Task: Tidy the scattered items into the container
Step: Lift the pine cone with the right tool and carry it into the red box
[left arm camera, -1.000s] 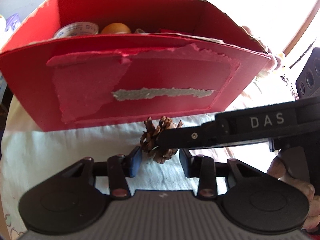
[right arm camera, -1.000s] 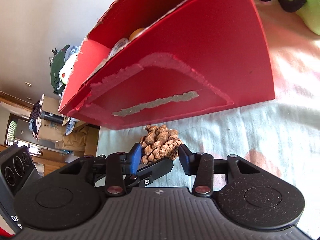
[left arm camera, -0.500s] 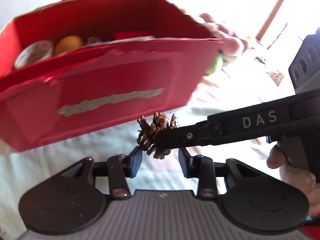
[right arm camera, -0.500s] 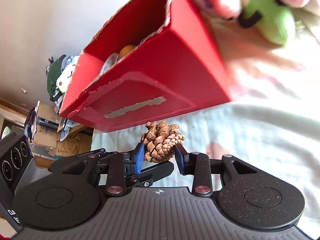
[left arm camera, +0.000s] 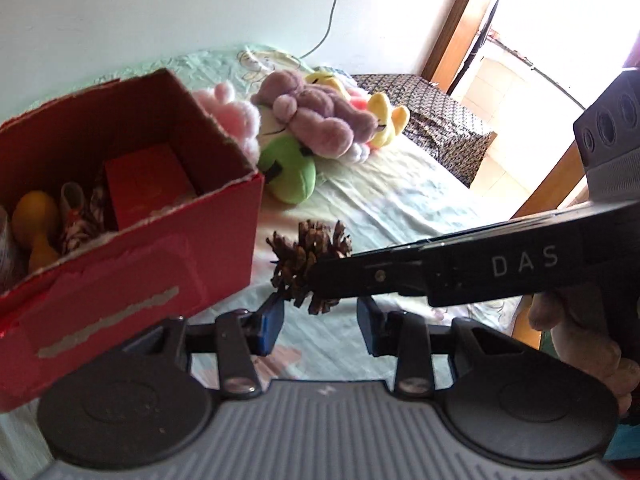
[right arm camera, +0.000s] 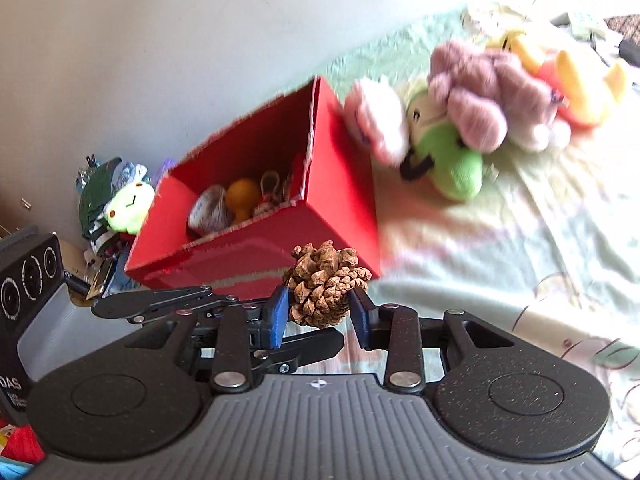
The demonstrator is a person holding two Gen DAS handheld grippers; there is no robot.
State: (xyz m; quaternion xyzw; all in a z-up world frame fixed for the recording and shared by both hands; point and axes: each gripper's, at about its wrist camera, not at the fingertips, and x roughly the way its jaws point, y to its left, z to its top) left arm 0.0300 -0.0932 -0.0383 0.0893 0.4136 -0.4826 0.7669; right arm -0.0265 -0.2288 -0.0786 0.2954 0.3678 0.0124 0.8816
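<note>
Lettering "DAS" marks the right gripper, whose blue pads pinch one pine cone held aloft, clear of the bedsheet. At ten o'clock from the cone stands one red cardboard box. The left gripper hangs spread, holding nothing. Only the right wrist view shows a green frog plush beyond the box.

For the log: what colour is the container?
Red cardboard box, torn rim edges; clearest in the right wrist view.
</note>
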